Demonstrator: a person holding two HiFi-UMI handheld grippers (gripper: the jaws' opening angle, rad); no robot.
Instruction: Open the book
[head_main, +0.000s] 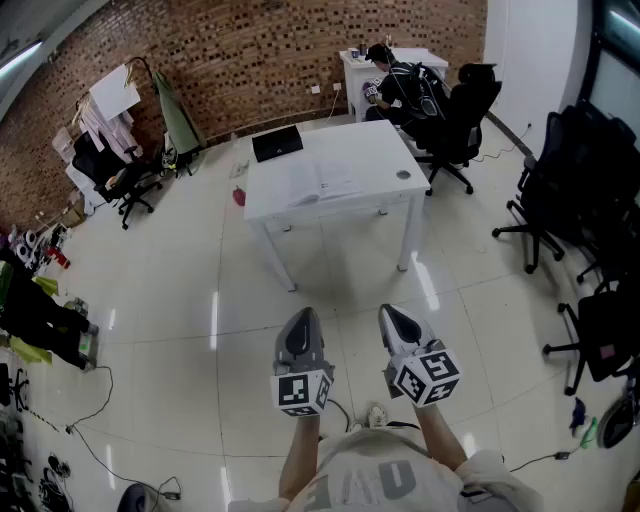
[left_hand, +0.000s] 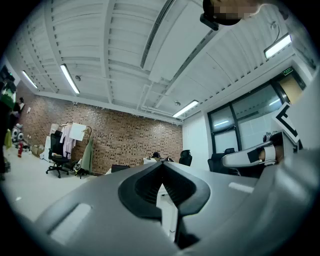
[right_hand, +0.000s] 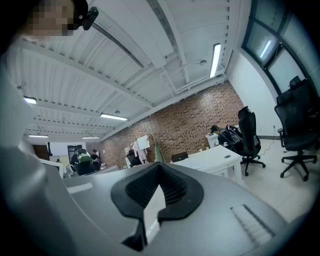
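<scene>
In the head view you hold the left gripper (head_main: 303, 318) and right gripper (head_main: 393, 314) side by side low in the middle of the frame, while the book (head_main: 322, 186) lies flat on the white counter (head_main: 380, 150) in the upper middle, well apart from both. In the left gripper view your jaws are pressed together with nothing between them. In the right gripper view they are pressed together too, empty.

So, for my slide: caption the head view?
Shut left gripper and shut right gripper point toward a distant white table.
</scene>
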